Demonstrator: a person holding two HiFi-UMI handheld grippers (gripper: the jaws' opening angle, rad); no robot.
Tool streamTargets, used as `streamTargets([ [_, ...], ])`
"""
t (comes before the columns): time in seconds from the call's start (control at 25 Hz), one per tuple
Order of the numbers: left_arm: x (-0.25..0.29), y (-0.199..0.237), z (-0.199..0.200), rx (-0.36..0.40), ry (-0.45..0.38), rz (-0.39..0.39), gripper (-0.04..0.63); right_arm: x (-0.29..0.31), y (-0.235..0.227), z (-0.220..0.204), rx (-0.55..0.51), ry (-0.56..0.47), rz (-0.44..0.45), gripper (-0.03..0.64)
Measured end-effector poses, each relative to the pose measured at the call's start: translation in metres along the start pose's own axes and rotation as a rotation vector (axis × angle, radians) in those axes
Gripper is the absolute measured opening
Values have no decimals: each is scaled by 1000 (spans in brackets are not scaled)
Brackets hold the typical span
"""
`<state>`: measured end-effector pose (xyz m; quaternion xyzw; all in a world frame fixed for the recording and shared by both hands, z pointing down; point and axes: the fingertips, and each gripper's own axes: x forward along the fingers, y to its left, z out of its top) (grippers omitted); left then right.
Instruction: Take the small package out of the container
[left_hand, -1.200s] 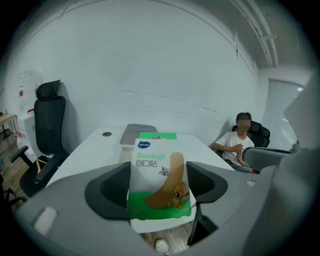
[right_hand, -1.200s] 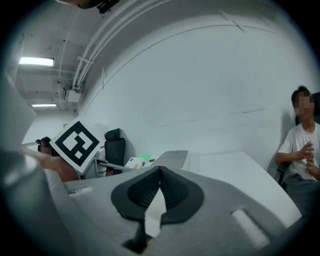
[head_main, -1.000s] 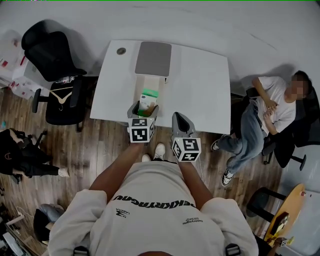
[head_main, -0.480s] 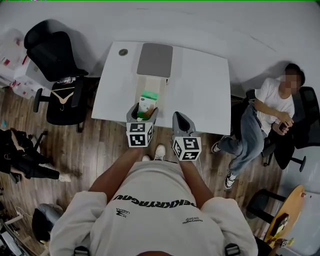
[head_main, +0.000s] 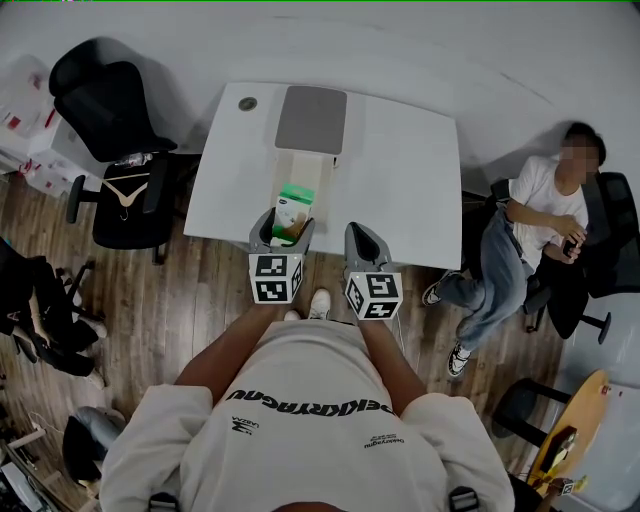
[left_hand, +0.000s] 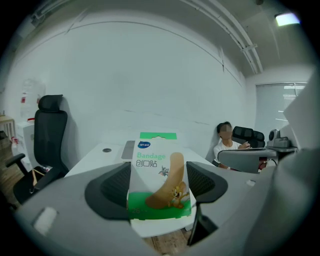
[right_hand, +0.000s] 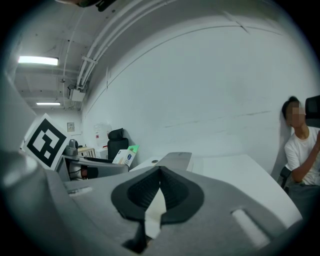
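Observation:
The small package (head_main: 293, 206) is a green and white bandage pack. It stands upright between the jaws of my left gripper (head_main: 284, 224), which is shut on it above the table's near edge. In the left gripper view the package (left_hand: 158, 181) fills the gap between the two dark pads (left_hand: 111, 189). The container (head_main: 303, 166) is a beige open box on the white table (head_main: 410, 170), with its grey lid (head_main: 311, 118) behind it. My right gripper (head_main: 362, 242) hovers beside the left one, shut and empty, its jaws pressed together (right_hand: 159, 182).
A small round disc (head_main: 247, 103) lies at the table's far left corner. A black office chair (head_main: 100, 105) and a second chair holding a hanger (head_main: 125, 195) stand to the left. A seated person (head_main: 535, 225) is at the right, and a skateboard (head_main: 570, 425) is at the lower right.
My left gripper has drawn back toward the person's body with the package, away from the container. The right gripper has hardly moved. The seated person has shifted.

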<state>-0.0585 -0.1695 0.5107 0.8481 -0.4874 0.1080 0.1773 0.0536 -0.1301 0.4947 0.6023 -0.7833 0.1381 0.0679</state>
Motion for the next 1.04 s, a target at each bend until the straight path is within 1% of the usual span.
streamTargets([
  [0.4, -14, -1, 3, 0, -32, 19, 356, -4, 4, 2, -4, -12, 9, -1],
  [1.04, -26, -7, 3, -1, -60, 43, 356, -14, 5, 2, -7, -26, 31, -1],
])
